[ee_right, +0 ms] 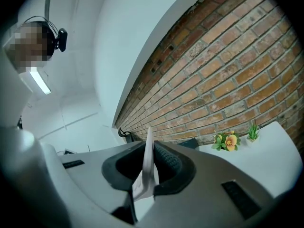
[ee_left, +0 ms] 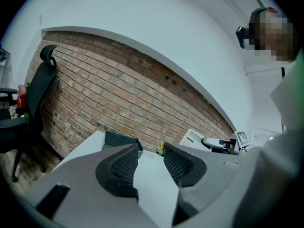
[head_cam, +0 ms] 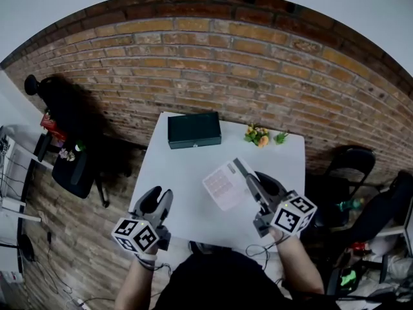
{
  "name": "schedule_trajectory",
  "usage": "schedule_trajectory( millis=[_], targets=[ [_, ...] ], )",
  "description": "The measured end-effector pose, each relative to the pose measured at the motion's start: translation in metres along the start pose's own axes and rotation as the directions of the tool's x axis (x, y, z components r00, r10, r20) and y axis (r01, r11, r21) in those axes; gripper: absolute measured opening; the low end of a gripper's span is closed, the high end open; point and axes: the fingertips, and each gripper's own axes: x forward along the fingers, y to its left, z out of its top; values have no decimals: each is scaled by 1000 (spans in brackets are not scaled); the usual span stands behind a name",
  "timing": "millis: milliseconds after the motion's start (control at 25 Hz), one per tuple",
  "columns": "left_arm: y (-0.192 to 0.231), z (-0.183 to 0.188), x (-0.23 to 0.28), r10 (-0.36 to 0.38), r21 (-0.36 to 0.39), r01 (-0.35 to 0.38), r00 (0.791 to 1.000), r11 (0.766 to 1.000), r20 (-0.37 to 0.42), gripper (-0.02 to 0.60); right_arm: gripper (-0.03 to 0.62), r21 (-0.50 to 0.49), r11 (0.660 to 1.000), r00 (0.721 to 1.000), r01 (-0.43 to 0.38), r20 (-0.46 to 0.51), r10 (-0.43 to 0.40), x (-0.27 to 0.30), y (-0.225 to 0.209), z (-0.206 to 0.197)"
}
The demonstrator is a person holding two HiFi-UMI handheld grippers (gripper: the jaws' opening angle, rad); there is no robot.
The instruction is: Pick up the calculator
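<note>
Two hand-held grippers: the left hand-held gripper (head_cam: 157, 197) hung at the table's near left edge; the right hand-held gripper (head_cam: 247, 175) was over its near right part
Left jaws: stood spread apart; nothing lay between them
Right jaws: pinched the calculator (head_cam: 221, 186) by its right edge; the pads pressed on both faces
Calculator: pale, keys up in the head view; held over the near right of the white table (head_cam: 184, 173)
Far left of table: a dark green box (head_cam: 193, 129) lay flat
Far right of table: small flowers (head_cam: 257, 135) stood well apart from the calculator
Behind: a brick wall (head_cam: 271, 63) ran past the table
</note>
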Motion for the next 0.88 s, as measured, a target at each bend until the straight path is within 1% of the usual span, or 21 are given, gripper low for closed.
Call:
schedule_trajectory(
  millis=[880],
  targets=[
    [-6, -7, 7, 1, -11, -1, 1000, 1000, -9, 155, 52, -17, 999, 1000, -30, 8, 30, 1, -2, 4]
  ],
)
